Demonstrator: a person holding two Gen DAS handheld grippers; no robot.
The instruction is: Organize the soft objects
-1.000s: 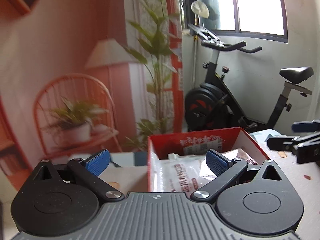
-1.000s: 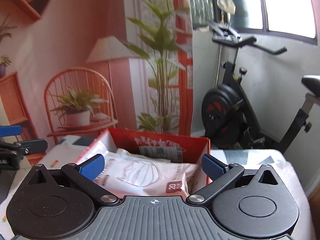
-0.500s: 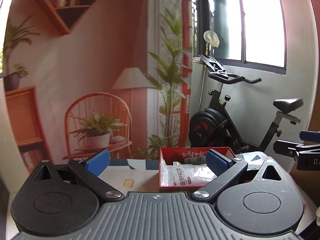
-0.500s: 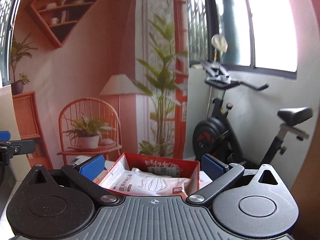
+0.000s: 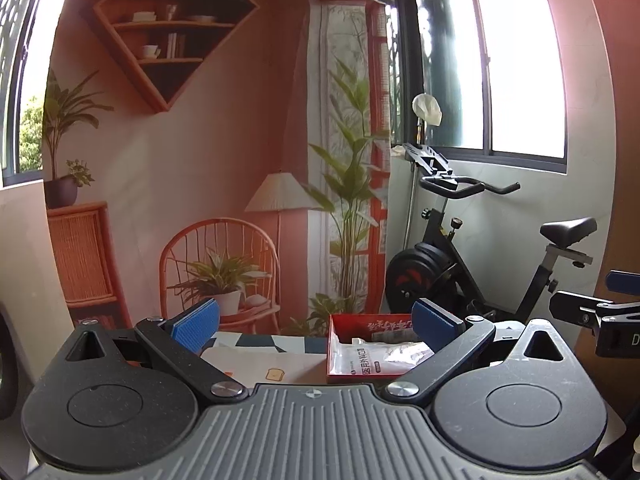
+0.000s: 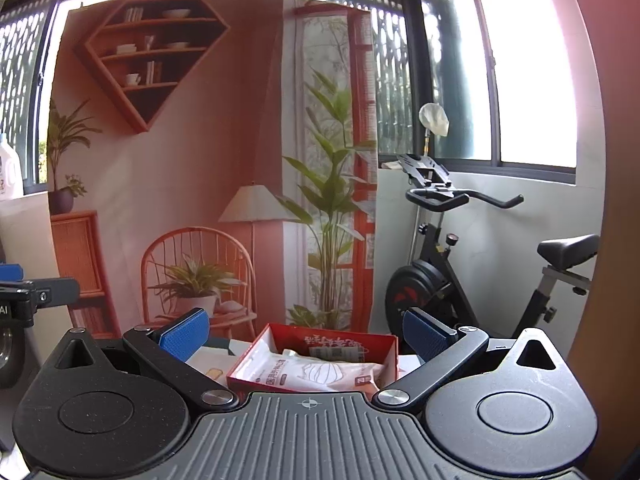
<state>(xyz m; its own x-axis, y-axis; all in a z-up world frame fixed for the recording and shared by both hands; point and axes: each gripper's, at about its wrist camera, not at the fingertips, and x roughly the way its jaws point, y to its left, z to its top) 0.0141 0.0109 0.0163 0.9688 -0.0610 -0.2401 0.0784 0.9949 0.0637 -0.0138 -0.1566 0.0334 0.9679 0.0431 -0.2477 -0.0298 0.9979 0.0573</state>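
A red cardboard box [image 5: 336, 330] [image 6: 332, 338] sits on the table and holds white plastic packs of face masks [image 5: 368, 360] [image 6: 320, 372]. My left gripper [image 5: 316, 322] stands open and empty, well back from the box, which lies ahead and slightly right. My right gripper [image 6: 304, 332] is open and empty too, with the box seen between its blue pads [image 6: 184, 334]. At the right edge of the left wrist view the right gripper [image 5: 600, 312] shows, and at the left edge of the right wrist view the left gripper [image 6: 24, 296] shows.
The table [image 5: 256, 360] has a patterned top with a small toast sticker [image 5: 274, 375]. Behind it hangs a printed backdrop of a chair and plants [image 5: 216, 272]. An exercise bike [image 5: 460, 264] stands at the right under a window [image 5: 516, 68].
Both grippers have drawn back and up from the red box, which now looks small and far. Both stay open and empty.
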